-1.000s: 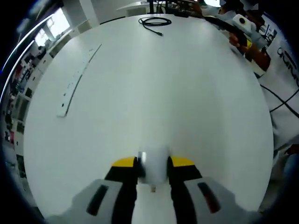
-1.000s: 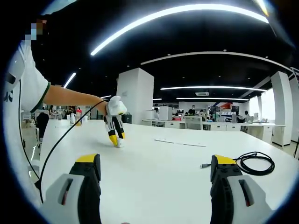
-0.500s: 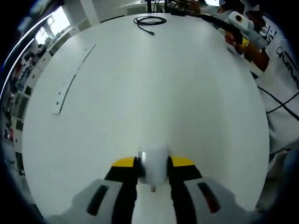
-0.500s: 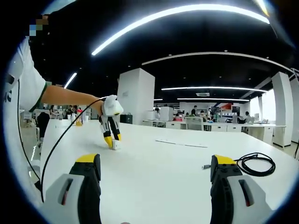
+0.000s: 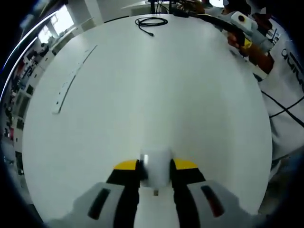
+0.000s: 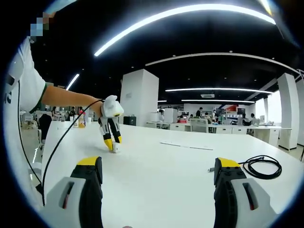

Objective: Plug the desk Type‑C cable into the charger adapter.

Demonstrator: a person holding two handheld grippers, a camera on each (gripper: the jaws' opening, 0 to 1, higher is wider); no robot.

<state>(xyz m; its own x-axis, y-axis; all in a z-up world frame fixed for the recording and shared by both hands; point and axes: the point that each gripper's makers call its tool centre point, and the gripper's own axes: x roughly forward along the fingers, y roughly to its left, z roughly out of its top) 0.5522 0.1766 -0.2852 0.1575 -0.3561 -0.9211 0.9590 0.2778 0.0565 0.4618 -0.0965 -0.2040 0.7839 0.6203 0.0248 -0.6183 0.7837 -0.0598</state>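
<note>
Big white table [image 5: 156, 90] takes up most of the left gripper view. The left gripper [image 5: 156, 167] has its jaws pinched on the white charger adapter [image 5: 156, 170], which stands between the yellow tips with a small port showing on its near face. Far ahead of it, near the table's far edge, the coiled black Type-C cable [image 5: 151, 22] has its plug end trailing back toward the gripper. The right gripper [image 6: 159, 171] has jaws spread wide, nothing between them, with the cable coil just beyond its right jaw.
</note>
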